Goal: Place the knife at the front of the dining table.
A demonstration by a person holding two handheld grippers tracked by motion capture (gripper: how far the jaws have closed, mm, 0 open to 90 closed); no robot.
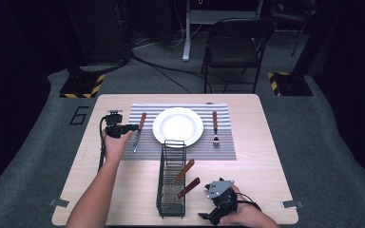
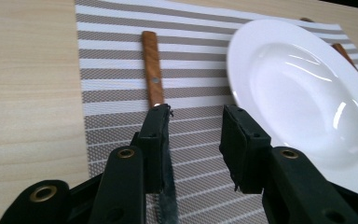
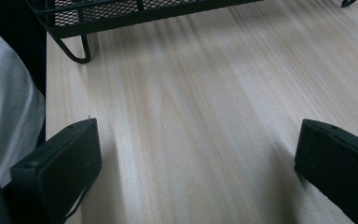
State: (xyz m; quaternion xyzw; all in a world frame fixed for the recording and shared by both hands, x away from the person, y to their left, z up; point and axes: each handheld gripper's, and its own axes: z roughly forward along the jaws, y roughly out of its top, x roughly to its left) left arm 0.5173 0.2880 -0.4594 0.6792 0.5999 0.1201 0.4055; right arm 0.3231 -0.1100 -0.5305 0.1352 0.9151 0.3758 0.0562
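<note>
Lying flat on the striped placemat (image 1: 218, 145) just left of the white plate (image 1: 177, 127), the knife (image 1: 138, 131) looks light and stiff, its steel blade slick, its wooden handle (image 2: 152, 67) the surer place to grip. The left gripper (image 2: 193, 123) hangs over it, jaws partly apart, apparently holding nothing. The right gripper (image 3: 198, 154) rests wide open and empty by the wire cutlery rack (image 1: 172, 178).

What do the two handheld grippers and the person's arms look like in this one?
Both are black. The left gripper trails a black cable; its jaws are blocky, ribbed pads on arms with brass-coloured rivets. The right gripper carries a grey three-cornered plate and has plain black rectangular pads. Both forearms are bare, with no sleeves showing.
</note>
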